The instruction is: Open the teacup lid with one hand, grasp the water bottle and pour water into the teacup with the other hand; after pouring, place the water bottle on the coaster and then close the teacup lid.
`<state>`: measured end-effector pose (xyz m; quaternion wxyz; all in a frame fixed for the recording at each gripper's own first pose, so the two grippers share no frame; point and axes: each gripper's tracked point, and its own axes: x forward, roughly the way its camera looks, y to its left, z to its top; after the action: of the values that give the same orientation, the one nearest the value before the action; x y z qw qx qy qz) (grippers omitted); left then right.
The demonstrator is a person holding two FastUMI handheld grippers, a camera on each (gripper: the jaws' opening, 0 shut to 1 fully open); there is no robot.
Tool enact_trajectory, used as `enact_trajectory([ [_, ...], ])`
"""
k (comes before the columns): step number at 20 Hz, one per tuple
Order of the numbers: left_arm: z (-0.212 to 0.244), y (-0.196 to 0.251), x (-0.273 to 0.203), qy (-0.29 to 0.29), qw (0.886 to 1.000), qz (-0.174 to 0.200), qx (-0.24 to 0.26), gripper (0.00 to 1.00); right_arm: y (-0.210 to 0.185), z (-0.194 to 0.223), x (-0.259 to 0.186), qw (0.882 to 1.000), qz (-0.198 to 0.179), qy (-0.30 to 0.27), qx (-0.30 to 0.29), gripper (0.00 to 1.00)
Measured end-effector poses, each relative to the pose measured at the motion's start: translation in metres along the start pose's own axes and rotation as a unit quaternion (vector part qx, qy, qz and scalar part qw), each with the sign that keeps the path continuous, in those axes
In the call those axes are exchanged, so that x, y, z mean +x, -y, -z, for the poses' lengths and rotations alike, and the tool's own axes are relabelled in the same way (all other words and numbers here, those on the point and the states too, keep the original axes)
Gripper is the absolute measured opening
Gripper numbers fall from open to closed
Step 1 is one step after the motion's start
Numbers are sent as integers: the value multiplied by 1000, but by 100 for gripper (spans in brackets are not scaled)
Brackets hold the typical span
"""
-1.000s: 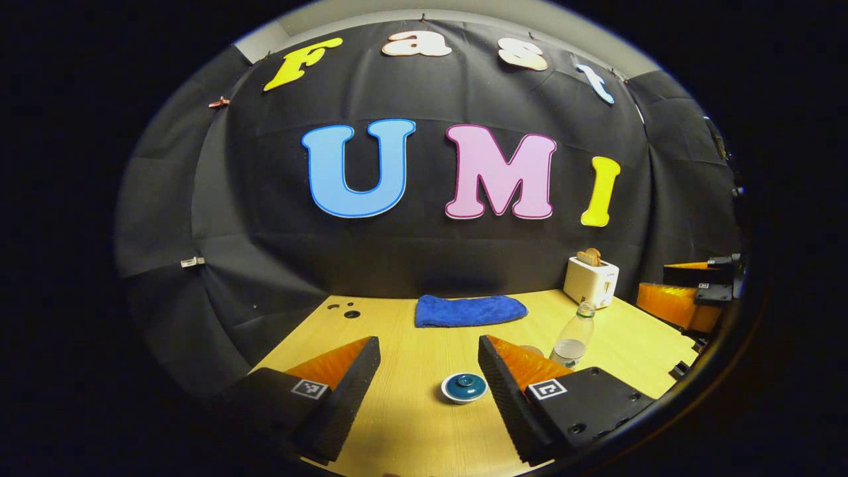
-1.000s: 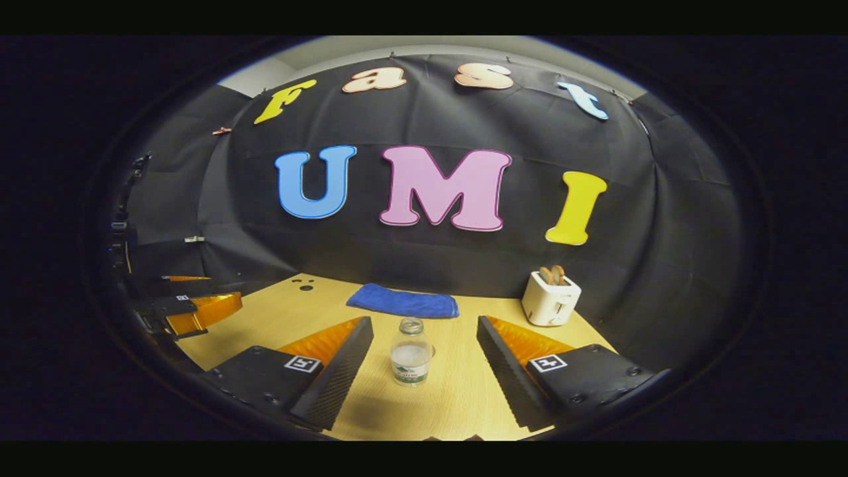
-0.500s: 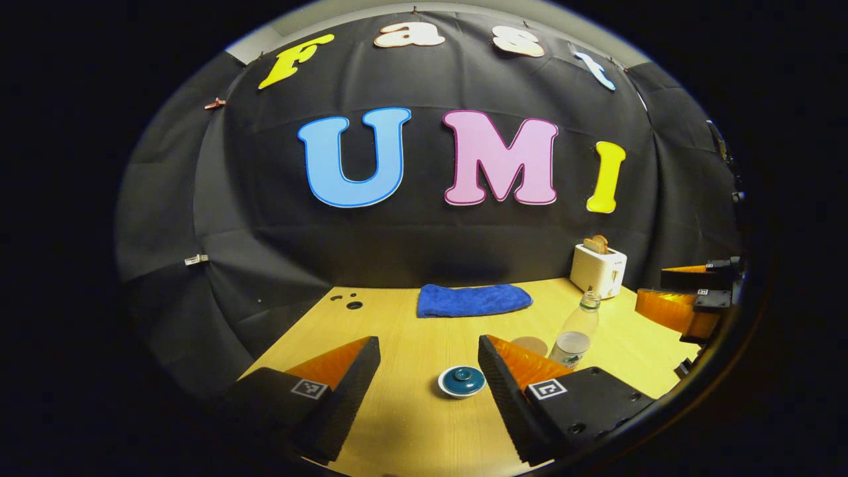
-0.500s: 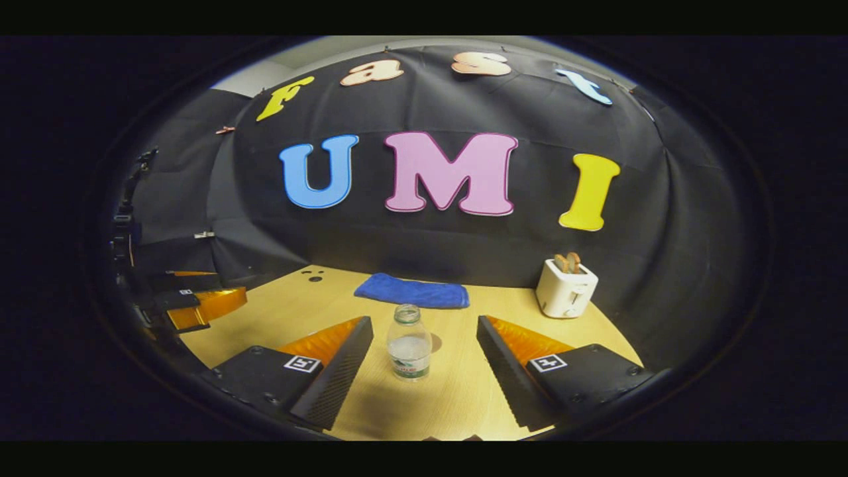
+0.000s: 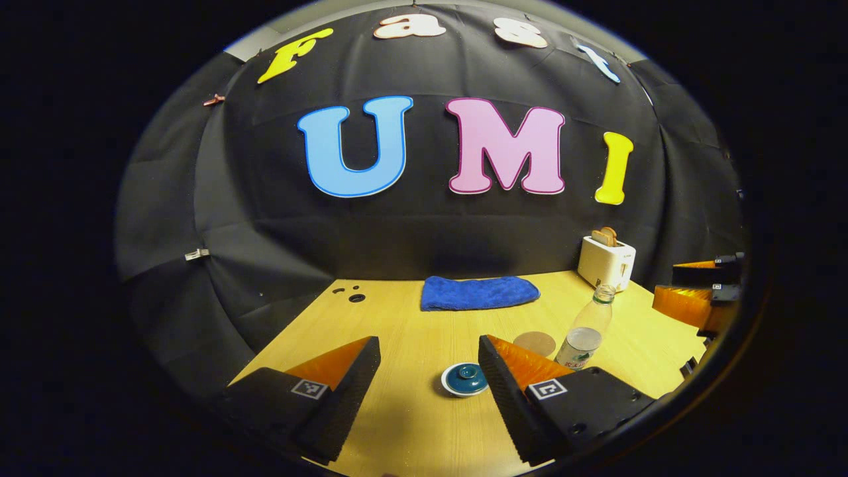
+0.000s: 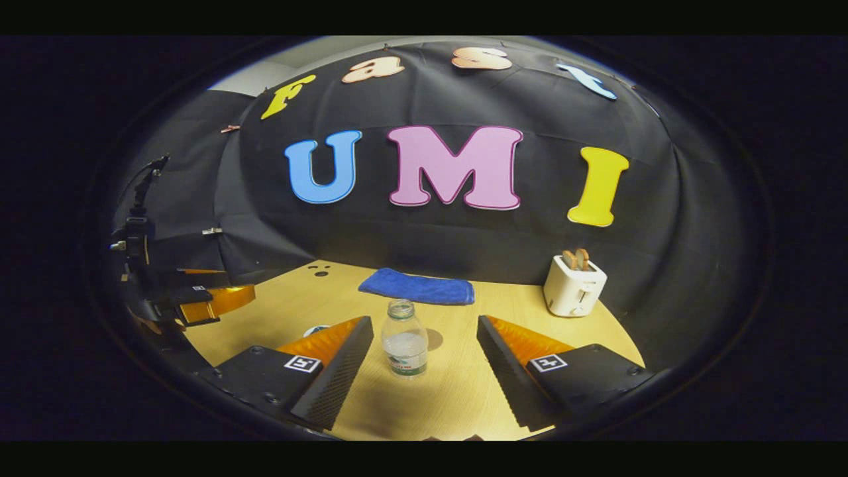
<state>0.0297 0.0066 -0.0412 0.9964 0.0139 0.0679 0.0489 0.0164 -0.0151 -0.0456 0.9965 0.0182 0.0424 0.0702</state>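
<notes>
The teacup (image 5: 464, 379) is white with a dark blue lid on it. It stands on the wooden table (image 5: 411, 424), just ahead of my open left gripper (image 5: 428, 341) and close to its right finger. A round brown coaster (image 5: 534, 342) lies beyond that finger. Next to the coaster stands a clear water bottle (image 5: 584, 330), partly filled. In the right gripper view the bottle (image 6: 405, 339) is upright between the fingers of my open right gripper (image 6: 424, 321), nearer the left one and touching neither. The coaster (image 6: 434, 339) peeks out behind the bottle.
A folded blue towel (image 5: 478, 293) lies at the back of the table, by the black cloth wall. At the back right is a white toaster (image 6: 574, 286) holding toast. Small dark holes (image 5: 355, 297) mark the table's back left corner.
Both views have shifted so more of the table shows. The coaster has come out from behind my left gripper's right finger. Both grippers stay open; bottle and teacup have not moved.
</notes>
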Motion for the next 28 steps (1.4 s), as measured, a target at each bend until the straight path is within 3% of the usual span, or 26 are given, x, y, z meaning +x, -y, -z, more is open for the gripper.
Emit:
enact_trajectory([
  [10,36,24,27,-32,994,92,47,94,-7,8,-17,1000,10,-16,-9,98],
  [14,54,32,45,-40,991,108,61,93,-13,27,-18,1000,6,-30,-4,98],
  [22,93,54,109,-56,989,123,65,78,-22,69,11,999,-20,-49,-13,98],
  [24,107,56,116,-66,988,123,65,72,-25,77,19,998,-27,-56,-14,98],
  [25,109,57,117,-65,988,121,66,65,-24,79,22,998,-27,-57,-18,98],
  [28,119,56,119,-69,988,119,71,61,-27,82,27,998,-32,-59,-19,98],
])
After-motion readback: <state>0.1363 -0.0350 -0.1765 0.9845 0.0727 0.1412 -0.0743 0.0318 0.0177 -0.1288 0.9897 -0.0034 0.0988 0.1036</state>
